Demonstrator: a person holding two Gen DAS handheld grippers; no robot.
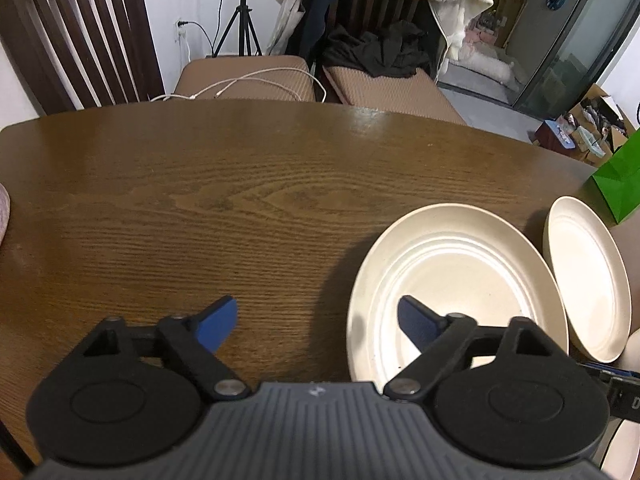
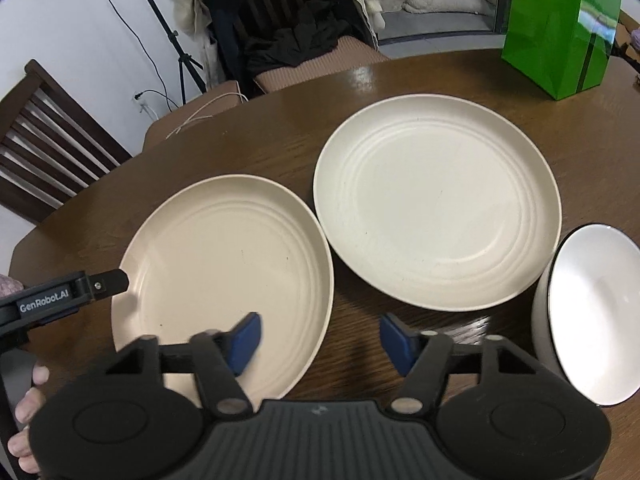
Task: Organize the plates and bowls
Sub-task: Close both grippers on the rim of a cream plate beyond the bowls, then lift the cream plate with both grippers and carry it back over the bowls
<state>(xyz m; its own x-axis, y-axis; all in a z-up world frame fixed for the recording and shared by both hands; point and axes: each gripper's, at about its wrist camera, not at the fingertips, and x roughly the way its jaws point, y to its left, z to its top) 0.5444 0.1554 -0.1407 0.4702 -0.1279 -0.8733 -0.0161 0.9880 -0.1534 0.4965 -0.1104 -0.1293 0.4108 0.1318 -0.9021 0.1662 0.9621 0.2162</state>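
Plates are lying side by side on the desk (image 2: 280, 120): near plate (image 2: 224, 280), far plate (image 2: 436, 200), bowl (image 2: 592, 312) beside them. Both grippers are straddling the near plate's opposite rims, right gripper (image 2: 320, 340) and left gripper (image 1: 316, 324), jaws spread, likely for lifting it to stack.

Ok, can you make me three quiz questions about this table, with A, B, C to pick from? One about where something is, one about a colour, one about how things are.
1. Where is the bowl? A) on a plate B) right of the plates C) left of the plates
2. What colour is the bag? A) green B) red C) blue
3. How do the plates lie? A) stacked B) upside down C) side by side, face up
Answers: 1 B, the bowl sits past the right-hand plate's edge; 2 A, it is bright green; 3 C, both show their ringed insides, neither on the other.
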